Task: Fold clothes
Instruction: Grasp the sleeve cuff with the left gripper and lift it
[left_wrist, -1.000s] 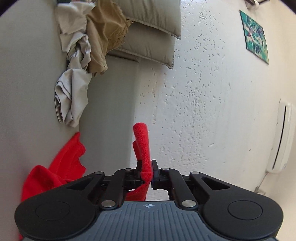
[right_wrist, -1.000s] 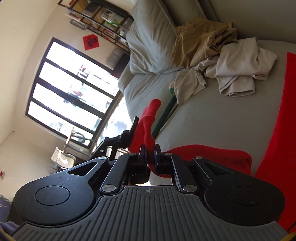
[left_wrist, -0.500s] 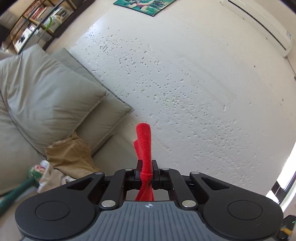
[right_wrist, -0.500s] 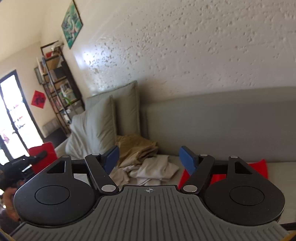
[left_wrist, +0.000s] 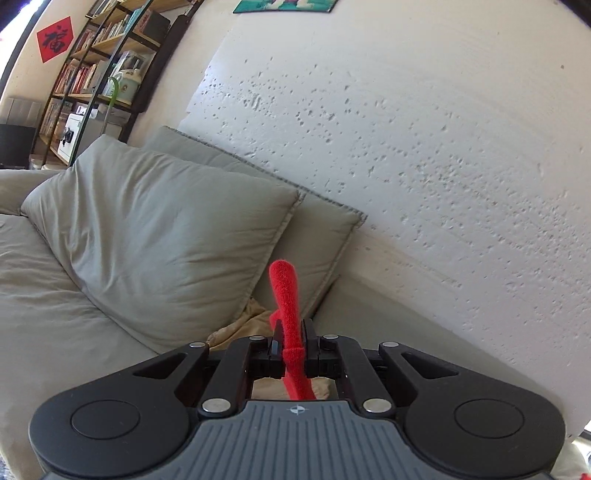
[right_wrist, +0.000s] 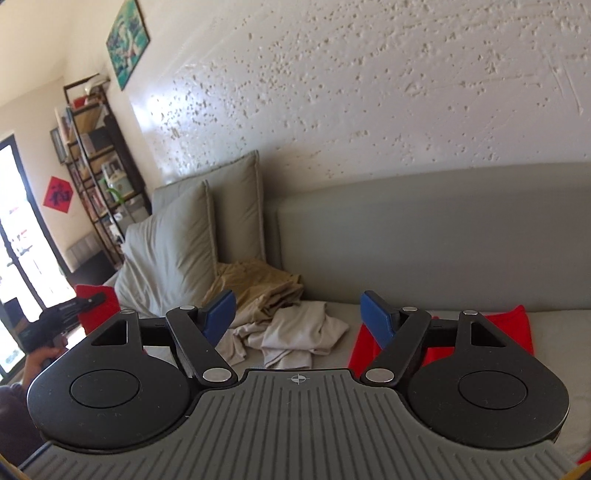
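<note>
My left gripper (left_wrist: 291, 332) is shut on a fold of the red garment (left_wrist: 284, 288), which sticks up past the fingers and hangs down below them. In the right wrist view that gripper (right_wrist: 74, 306) shows at the far left, held by a hand (right_wrist: 40, 362), with red cloth (right_wrist: 92, 299) at its tip. My right gripper (right_wrist: 297, 314) has its jaws opening, blue pads (right_wrist: 218, 314) wide apart, with nothing between them. More of the red garment (right_wrist: 513, 332) lies flat on the sofa seat behind the right finger.
A crumpled pile of tan cloth (right_wrist: 258, 284) and off-white cloth (right_wrist: 295, 328) sits on the grey sofa seat by two grey cushions (right_wrist: 166, 251). The sofa back (right_wrist: 424, 240) runs along a rough white wall. A bookshelf (right_wrist: 96, 166) stands at the far left.
My right gripper let go of the red cloth and opened wide. Both grippers rose and swung up from the seat to face the cushions and wall. The left one kept its grip and rolled.
</note>
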